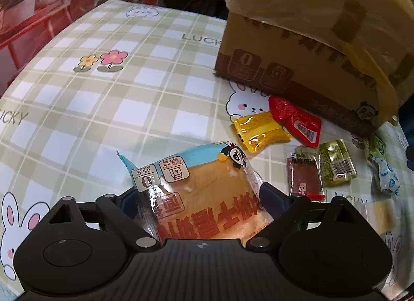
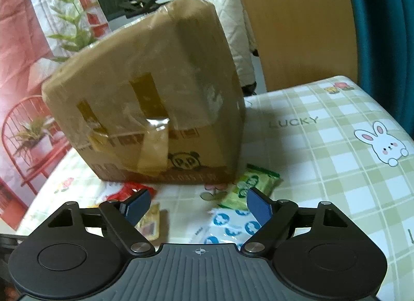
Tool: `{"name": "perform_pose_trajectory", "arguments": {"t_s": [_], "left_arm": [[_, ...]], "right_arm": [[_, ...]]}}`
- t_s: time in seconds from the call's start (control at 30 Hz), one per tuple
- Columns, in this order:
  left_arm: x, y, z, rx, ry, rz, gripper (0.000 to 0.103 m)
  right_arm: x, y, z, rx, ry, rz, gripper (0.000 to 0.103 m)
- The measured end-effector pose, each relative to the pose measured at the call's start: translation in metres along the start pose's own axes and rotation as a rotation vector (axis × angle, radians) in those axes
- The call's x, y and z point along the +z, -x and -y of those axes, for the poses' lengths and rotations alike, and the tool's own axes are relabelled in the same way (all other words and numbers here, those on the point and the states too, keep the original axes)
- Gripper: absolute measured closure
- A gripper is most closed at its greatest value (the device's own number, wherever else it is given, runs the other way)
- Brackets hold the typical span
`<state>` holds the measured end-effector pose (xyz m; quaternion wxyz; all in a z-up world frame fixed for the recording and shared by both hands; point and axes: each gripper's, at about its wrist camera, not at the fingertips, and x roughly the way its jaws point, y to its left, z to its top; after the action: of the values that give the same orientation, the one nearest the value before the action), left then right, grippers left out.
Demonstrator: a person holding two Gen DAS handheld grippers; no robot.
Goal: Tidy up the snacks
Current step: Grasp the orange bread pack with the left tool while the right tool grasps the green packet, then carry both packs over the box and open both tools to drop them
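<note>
Left gripper [image 1: 199, 192]: jaws spread wide and angled steeply down. The 2 dark blue pads [image 1: 271, 195] stand either side of a cake packet [image 1: 212, 182], which lies in the gap. The pads are at the wrapper's edges and don't look to be squeezing it. Both black finger linkages are splayed symmetrically from the body.

Right gripper [image 2: 198, 204]: also wide apart, though a bit narrower than the left, and pointing down at a shallower angle. The 2 blue pads [image 2: 138, 204] hang free and are clamped on nothing. Its linkages are symmetric too.
</note>
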<state>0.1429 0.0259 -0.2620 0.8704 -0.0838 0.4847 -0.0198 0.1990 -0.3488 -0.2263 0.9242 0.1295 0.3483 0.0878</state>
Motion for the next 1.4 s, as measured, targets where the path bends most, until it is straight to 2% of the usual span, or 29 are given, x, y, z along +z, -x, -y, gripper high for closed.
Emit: {"name": "perform_pose_trajectory", "arguments": {"t_s": [0.1, 0.37, 0.53, 0.6, 0.77, 0.97, 1.07, 1.17, 1.23, 1.4], "left_arm": [[0.001, 0.002, -0.003, -0.008, -0.016, 0.017, 0.018], [0.017, -0.007, -0.016, -0.005, -0.011, 0.040, 0.018], [0.023, -0.011, -0.023, -0.018, -0.007, 0.049, 0.018], [0.023, -0.013, -0.023, -0.022, -0.014, 0.058, 0.017], [0.024, -0.016, -0.022, -0.014, -0.039, 0.080, 0.016], [0.022, -0.018, -0.021, -0.013, -0.047, 0.099, 0.015], [0.021, -0.017, -0.022, -0.013, -0.050, 0.108, 0.014], [0.019, -0.018, -0.022, -0.010, -0.053, 0.116, 0.014], [0.018, -0.017, -0.023, -0.011, -0.053, 0.119, 0.014], [0.021, -0.012, -0.028, -0.024, -0.029, 0.113, 0.020]], "right_arm": [[-0.003, -0.001, 0.004, -0.030, -0.001, -0.006, 0.026], [-0.016, -0.007, 0.014, -0.083, -0.021, -0.060, 0.026], [-0.015, -0.007, 0.013, -0.094, -0.015, -0.050, 0.028], [-0.012, -0.009, 0.013, -0.101, -0.009, -0.045, 0.032], [0.001, -0.032, 0.020, -0.154, -0.003, -0.046, 0.042], [0.005, -0.073, 0.022, -0.257, -0.016, -0.093, 0.041], [0.005, -0.081, 0.017, -0.295, 0.009, -0.084, 0.041], [0.007, -0.087, 0.010, -0.347, 0.067, -0.098, 0.053], [0.006, -0.087, 0.008, -0.368, 0.104, -0.102, 0.066], [0.004, -0.076, 0.010, -0.330, 0.141, -0.114, 0.069]]}}
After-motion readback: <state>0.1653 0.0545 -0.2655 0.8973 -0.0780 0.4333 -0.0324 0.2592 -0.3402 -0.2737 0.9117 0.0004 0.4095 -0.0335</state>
